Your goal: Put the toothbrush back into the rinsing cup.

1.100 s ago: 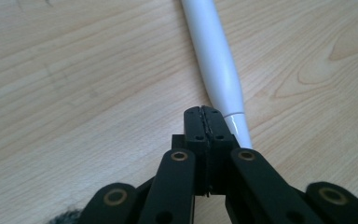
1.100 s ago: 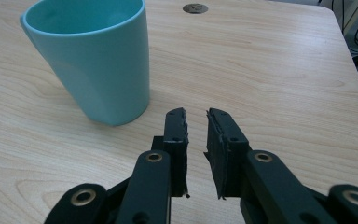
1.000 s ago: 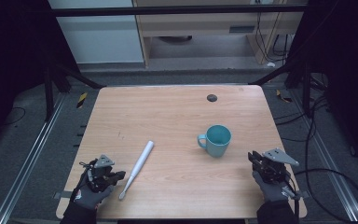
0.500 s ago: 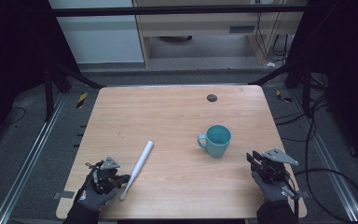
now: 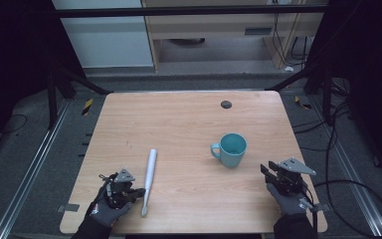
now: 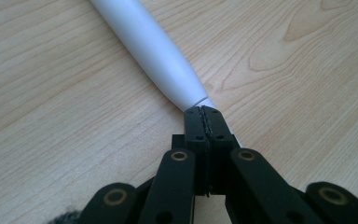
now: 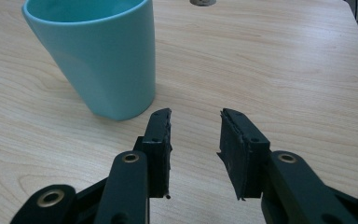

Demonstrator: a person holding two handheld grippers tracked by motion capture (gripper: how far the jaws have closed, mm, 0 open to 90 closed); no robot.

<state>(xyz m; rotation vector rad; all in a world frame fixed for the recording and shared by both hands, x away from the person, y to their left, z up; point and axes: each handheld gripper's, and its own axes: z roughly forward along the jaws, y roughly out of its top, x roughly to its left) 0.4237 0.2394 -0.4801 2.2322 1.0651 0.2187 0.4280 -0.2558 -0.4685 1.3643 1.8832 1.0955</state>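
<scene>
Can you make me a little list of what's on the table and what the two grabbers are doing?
table: wooden
mug: teal, upright, right of middle
white stick: lies flat, near the left gripper
dark dot: small, round, far side of the table
left gripper: jaws shut, tips at the stick's thin end
right gripper: jaws have just been opening, nothing between them, mug just ahead

Dim, dark surroundings, table (image 5: 189,124) evenly lit, soft shadows, close views slightly blurred
</scene>
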